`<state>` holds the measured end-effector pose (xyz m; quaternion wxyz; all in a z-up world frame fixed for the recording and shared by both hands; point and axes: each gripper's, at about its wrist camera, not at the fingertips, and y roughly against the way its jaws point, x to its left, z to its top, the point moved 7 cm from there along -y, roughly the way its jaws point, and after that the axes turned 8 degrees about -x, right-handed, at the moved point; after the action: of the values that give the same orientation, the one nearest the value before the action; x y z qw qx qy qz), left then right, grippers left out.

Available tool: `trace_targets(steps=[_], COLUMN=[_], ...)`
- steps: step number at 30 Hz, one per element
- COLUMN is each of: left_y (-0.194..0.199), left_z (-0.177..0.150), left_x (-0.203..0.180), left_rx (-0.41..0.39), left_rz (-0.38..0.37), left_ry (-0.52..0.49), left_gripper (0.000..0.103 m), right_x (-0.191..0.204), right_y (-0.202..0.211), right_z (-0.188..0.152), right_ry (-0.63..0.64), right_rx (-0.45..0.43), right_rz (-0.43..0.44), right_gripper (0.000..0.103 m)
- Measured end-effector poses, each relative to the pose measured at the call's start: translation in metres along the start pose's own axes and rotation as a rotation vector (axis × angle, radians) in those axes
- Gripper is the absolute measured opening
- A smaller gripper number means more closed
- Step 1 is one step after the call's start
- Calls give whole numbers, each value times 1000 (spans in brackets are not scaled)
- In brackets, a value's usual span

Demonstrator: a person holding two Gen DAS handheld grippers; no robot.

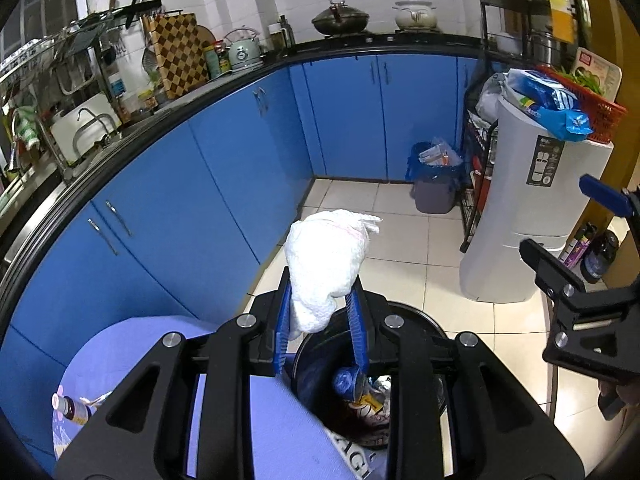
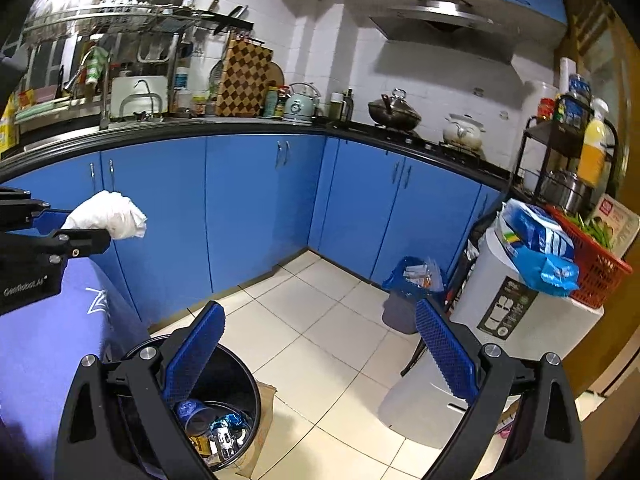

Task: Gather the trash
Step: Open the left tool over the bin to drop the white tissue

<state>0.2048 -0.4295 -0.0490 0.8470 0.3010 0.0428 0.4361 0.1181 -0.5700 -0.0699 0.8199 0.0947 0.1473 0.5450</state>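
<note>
The left gripper [image 1: 320, 280] was clamped on a crumpled white paper towel [image 1: 326, 262], its blue pads [image 1: 283, 320] pressed into the wad from both sides, so that most of the towel bulged out past the fingertips. It hung above the near rim of the black round trash bin [image 1: 416, 314], which stood on the tiled floor just beside a table draped in a lavender cloth [image 1: 120, 344]. Inside the bin lay a blue cup [image 2: 196, 410], foil scraps and other wrappers. The right gripper [image 2: 320, 344] stood wide, nothing between its blue ridged pads [image 2: 196, 348], hovering over the same bin's far side. Well beyond the bin, against the blue cabinets [image 2: 260, 208], sat a small grey wastebasket [image 2: 400, 312] lined with a blue bag and filled with packaging.
</note>
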Motion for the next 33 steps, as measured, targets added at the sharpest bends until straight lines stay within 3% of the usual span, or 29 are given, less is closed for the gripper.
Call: trace_targets(steps=[19,20,22,23,26,28,33], left_y=[-26,-26,-27,-24,-18,-18,-18], left_z=[7,6,7,10,14,15,14], left_x=[-20,-18,-16,-15,-15,-15,-12], left_rx=[33,35,30,5,-30,-28,-12], left_rz=[-19,-18,-9,-1,3,2,14], left_ry=[-19,-17,-8,0,-7,-8,-3], left_gripper=[29,35,62,80,88,99,100], right_x=[-19,-20,-22,-22,-23,-24,-24], right_y=[-10,-10,-11,-11,-10,-10,-8], right_z=[-14,-14,-16,-16,-17,-17,-17], right_ry=[-37,-39,-45,-46,-49,-57,-59], right_rx=[18,20,23,23,23,25,22], right_rz=[-13,-14,-14,-15,-18,-18,-15], right_gripper=[94,94,94,94,94,94,94])
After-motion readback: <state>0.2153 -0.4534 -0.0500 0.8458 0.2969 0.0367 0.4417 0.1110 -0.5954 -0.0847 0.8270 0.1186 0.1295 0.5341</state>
